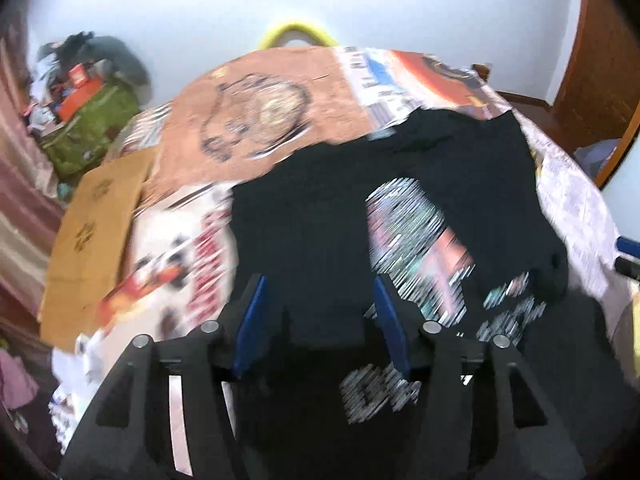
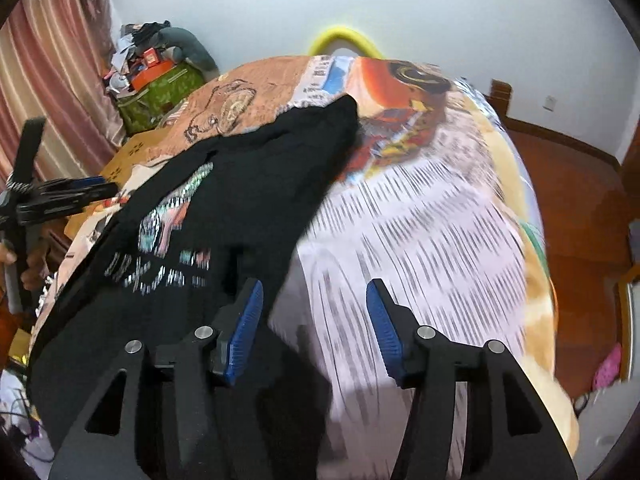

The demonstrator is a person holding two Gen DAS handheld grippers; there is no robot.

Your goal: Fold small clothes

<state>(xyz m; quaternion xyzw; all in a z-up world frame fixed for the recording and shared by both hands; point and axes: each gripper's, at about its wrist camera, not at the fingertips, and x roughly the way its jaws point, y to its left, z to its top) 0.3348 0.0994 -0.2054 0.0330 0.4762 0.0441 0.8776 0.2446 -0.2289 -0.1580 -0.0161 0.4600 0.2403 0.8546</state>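
Note:
A small black T-shirt [image 1: 340, 216] with a colourful print lies spread on a round table covered with newspaper [image 1: 256, 120]. My left gripper [image 1: 318, 286] is open, its blue-padded fingers [image 1: 252, 312] hovering over the shirt's near left part. In the right wrist view the shirt [image 2: 248, 184] lies to the left. My right gripper [image 2: 314, 292] is open over the shirt's right edge and the newspaper [image 2: 420, 220]. The left gripper [image 2: 76, 194] shows at the far left of that view. Both views are motion-blurred.
A cardboard piece [image 1: 96, 236] lies at the table's left edge. A green bag with clutter [image 1: 92, 120] stands by the curtain. A yellow chair back [image 1: 296, 32] is behind the table. Wooden floor [image 2: 580, 208] lies to the right.

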